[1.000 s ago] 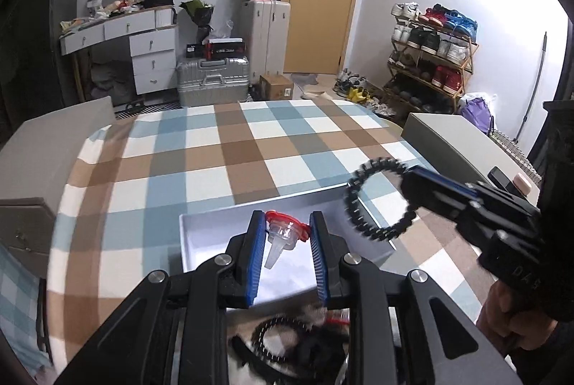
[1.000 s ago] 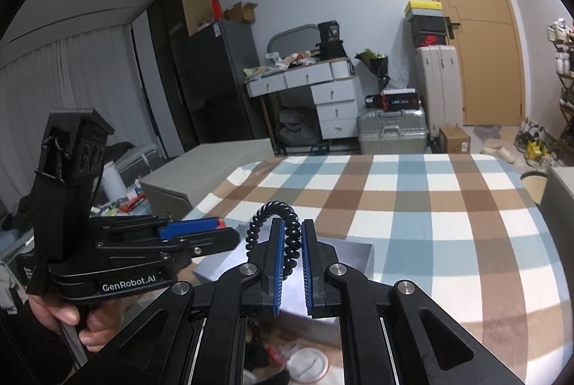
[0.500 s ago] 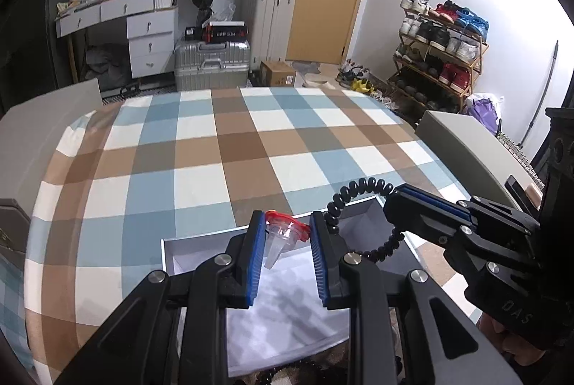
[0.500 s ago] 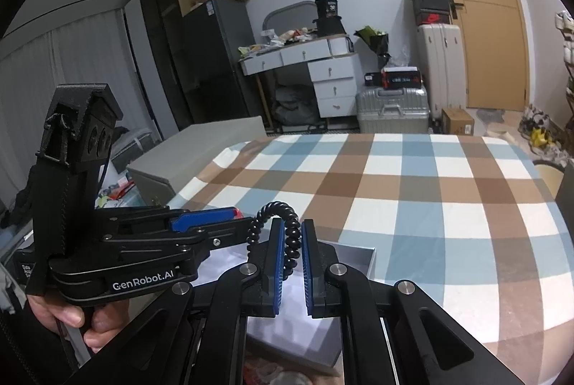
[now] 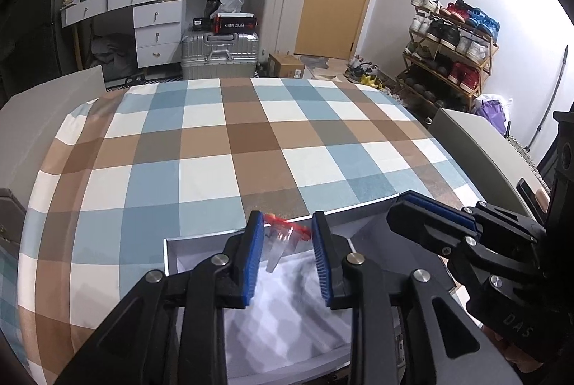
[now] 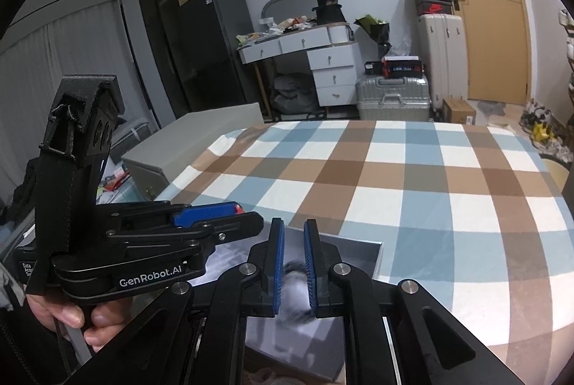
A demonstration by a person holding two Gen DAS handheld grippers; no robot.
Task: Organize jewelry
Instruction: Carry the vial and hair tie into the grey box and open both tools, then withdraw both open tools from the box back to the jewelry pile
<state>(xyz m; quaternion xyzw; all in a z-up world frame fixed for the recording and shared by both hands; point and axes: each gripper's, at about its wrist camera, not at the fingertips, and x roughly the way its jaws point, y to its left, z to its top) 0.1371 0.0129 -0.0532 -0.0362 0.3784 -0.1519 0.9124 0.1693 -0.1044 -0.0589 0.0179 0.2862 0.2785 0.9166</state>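
A white open box [image 5: 172,248] lies on the checked tablecloth; it also shows in the right wrist view [image 6: 376,256]. My left gripper [image 5: 287,248] hangs over the box; a clear ornament with a red top [image 5: 283,236] sits between its blue pads, tilted and loose, seemingly slipping out. My right gripper [image 6: 294,263] is slightly open and empty over the box; a dark blurred shape [image 6: 294,272], likely the black coiled bracelet, shows between and below its pads inside the box. The right gripper also shows at the right of the left wrist view [image 5: 430,223].
The checked tablecloth [image 5: 251,141] stretches far beyond the box. Grey chair backs stand at the left [image 5: 46,105] and right [image 5: 473,148] edges. Drawers, suitcases and a shoe rack [image 5: 452,55] stand beyond the table.
The right gripper has let go of the black coiled bracelet, which has dropped toward the box. The left gripper's jaws have widened and the red-topped ornament sits looser. Both grippers moved over the box.
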